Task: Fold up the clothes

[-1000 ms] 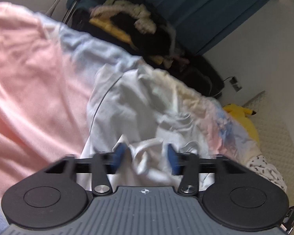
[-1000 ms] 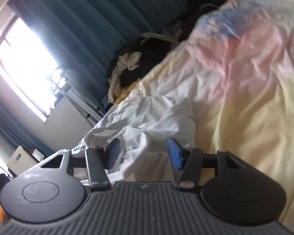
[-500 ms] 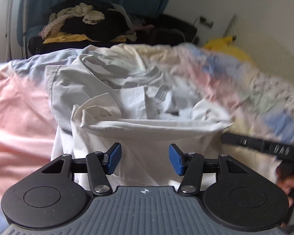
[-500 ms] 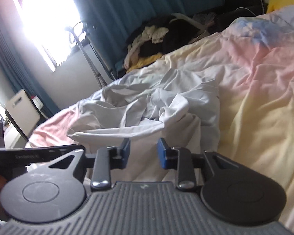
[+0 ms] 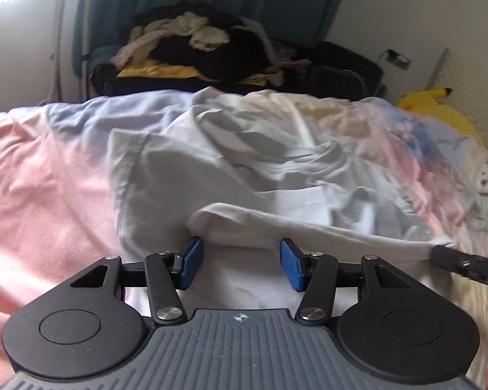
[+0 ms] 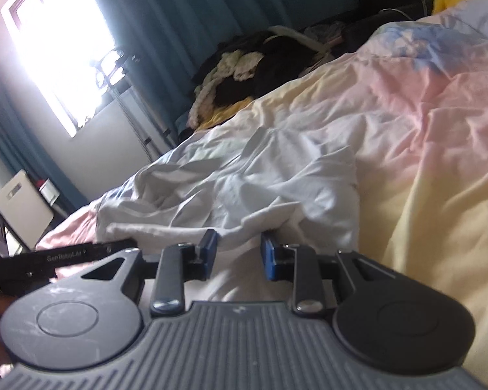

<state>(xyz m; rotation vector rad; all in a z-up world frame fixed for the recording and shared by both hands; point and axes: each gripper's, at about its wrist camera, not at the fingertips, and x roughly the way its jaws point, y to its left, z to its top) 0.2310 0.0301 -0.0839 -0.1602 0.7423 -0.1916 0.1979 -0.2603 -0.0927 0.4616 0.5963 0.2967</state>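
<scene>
White cotton shirt [image 5: 231, 175] lies crumpled mid-bed on the pastel duvet [image 5: 48, 175]. Left gripper [image 5: 240, 265] stands wide over the near hem; right gripper [image 6: 237, 255], narrower after closing, apparently pinches nothing yet. Grip both hem corners evenly, then pull taut before folding.

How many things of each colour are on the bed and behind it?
White: 1, the shirt
Yellow: 1, the plush toy
Pink, yellow and blue: 1, the blanket
Mixed dark: 1, the clothes pile
Total: 4
</scene>
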